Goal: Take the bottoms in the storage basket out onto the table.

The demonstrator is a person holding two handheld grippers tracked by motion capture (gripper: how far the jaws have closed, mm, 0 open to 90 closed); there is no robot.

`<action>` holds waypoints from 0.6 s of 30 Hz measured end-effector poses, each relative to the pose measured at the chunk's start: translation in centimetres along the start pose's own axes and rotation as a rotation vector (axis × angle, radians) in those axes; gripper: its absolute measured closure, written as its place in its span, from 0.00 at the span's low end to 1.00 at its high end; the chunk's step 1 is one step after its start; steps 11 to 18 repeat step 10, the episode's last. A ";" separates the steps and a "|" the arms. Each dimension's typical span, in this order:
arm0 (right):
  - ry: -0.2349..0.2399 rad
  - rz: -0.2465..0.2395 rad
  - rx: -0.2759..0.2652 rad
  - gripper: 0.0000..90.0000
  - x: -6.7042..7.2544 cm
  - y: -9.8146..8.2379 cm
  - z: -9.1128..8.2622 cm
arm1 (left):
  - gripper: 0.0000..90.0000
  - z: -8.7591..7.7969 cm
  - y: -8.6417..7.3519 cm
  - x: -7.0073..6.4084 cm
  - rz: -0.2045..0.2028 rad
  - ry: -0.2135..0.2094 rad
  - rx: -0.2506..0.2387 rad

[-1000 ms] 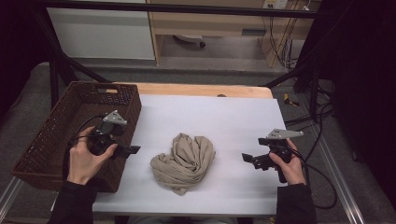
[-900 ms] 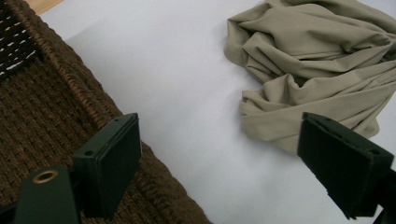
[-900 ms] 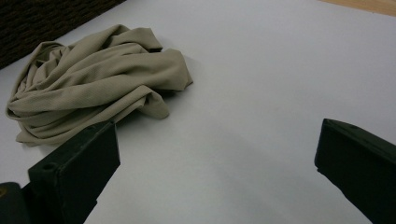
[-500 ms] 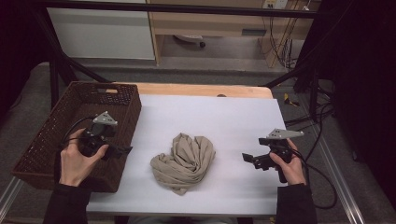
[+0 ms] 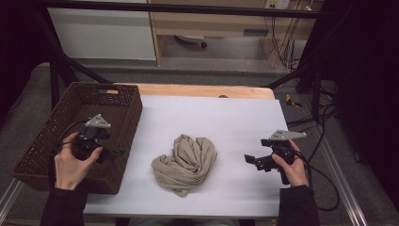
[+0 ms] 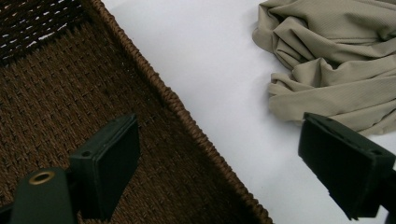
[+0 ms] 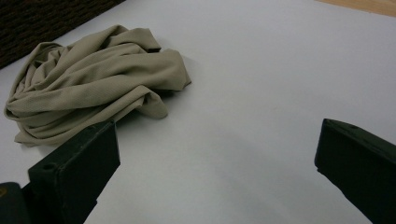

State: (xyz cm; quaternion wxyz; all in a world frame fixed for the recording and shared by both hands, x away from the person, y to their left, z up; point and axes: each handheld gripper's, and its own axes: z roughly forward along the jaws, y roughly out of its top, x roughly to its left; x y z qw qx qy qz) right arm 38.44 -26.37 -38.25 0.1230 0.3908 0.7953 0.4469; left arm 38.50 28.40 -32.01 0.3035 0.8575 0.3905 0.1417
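Observation:
A crumpled beige cloth [image 5: 184, 163] lies in a heap near the middle of the white table [image 5: 226, 122]. In the left gripper view the cloth [image 6: 336, 60] is at the upper right; in the right gripper view the cloth [image 7: 93, 88] is at the upper left. My left gripper [image 5: 115, 154] is open and hangs over the right wall of the brown wicker basket [image 5: 37, 150], empty. My right gripper [image 5: 250, 160] is open over the table, to the right of the cloth, with nothing between its fingers.
The wicker basket [image 6: 70, 84] stands at the table's left edge. A strip of wooden tabletop [image 5: 197, 90] runs along the far side. Black frame bars and cables [image 5: 324, 141] stand off the right edge. Bare white surface lies between the cloth and my right gripper.
My left gripper has drawn back to the left, away from the cloth and over the basket. The right gripper and the cloth have stayed in place.

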 end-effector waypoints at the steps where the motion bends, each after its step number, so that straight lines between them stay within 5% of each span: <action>1: -0.001 0.001 0.001 0.01 0.0 0.0 0.0 | 0.14 0.0 -0.1 0.0 0.001 0.004 -0.002; 18: -0.001 0.001 0.001 0.01 0.0 0.0 0.0 | 0.14 0.1 -0.6 0.3 -0.011 0.007 -0.003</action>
